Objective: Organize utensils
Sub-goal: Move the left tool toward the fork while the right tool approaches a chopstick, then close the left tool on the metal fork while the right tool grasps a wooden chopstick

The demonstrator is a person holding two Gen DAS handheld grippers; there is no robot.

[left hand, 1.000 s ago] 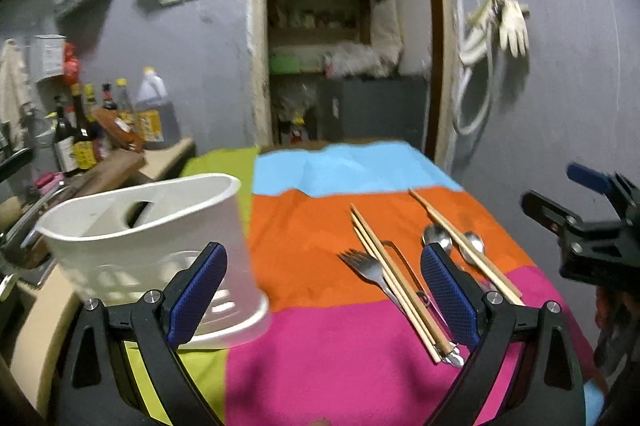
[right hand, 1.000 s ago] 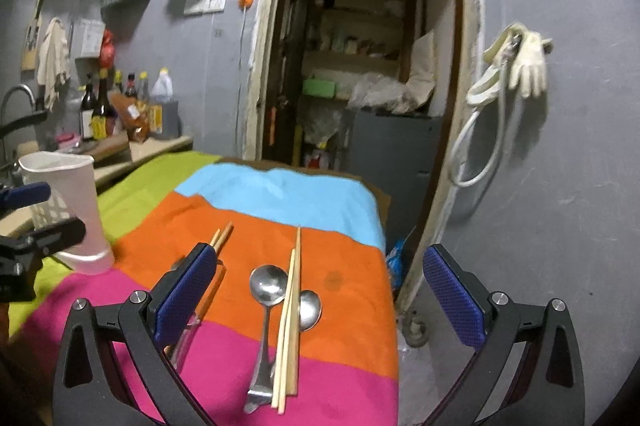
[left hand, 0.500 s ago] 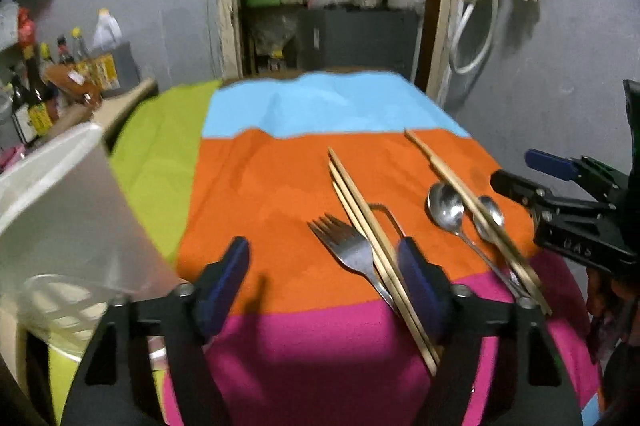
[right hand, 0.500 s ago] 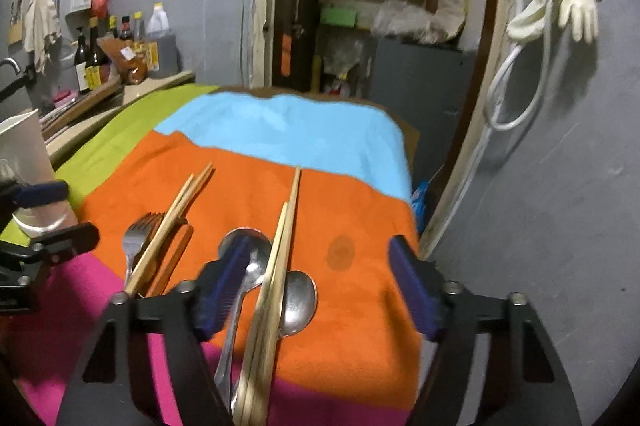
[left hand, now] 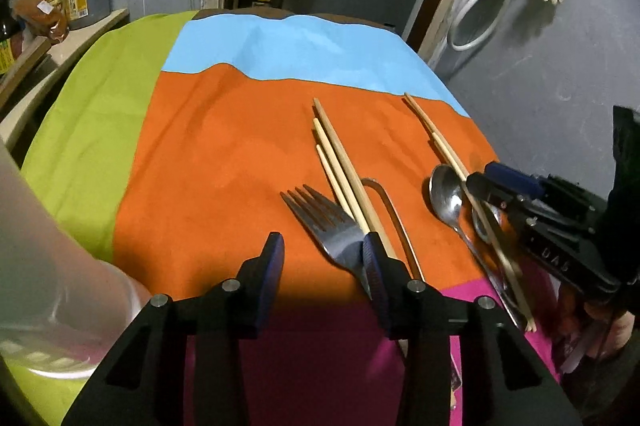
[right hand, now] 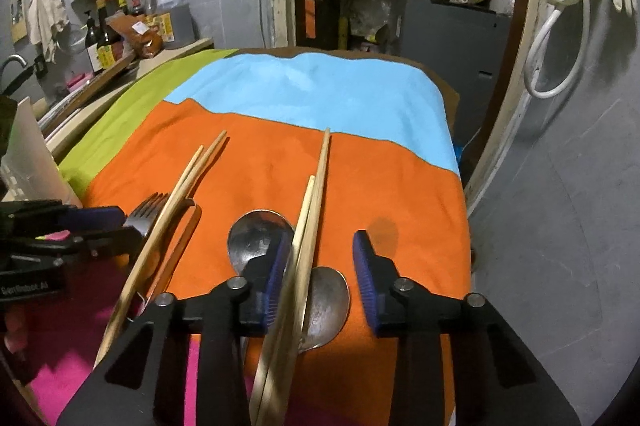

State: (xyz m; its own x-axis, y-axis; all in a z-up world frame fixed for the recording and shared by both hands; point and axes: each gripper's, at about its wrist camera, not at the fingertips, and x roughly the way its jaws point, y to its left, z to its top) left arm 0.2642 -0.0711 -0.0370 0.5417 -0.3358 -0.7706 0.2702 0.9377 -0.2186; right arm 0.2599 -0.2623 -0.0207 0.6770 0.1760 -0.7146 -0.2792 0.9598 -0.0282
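Note:
A steel fork [left hand: 326, 222] lies on the orange band of the cloth, with a bundle of wooden chopsticks [left hand: 344, 168] beside it. My left gripper [left hand: 322, 262] is open, low over the cloth; its right finger sits over the fork's neck. Further right lie two spoons [left hand: 446, 196] and a second chopstick pair [left hand: 438, 144]. My right gripper [right hand: 320, 270] is open and straddles that chopstick pair [right hand: 310, 222] and the smaller spoon [right hand: 326, 308]; the larger spoon [right hand: 258, 238] lies just left of its left finger. The fork [right hand: 150, 212] shows at the left.
A white plastic utensil holder [left hand: 44, 266] stands close on the left, on the green band; it also shows in the right wrist view [right hand: 28, 154]. Bottles [right hand: 104, 38] stand on a counter at the back left. The table's right edge [right hand: 466, 218] drops off beside a grey wall.
Both grippers have moved forward and down toward the utensils, and both have narrowed their opening. The holder has slid to the left edge of the left wrist view.

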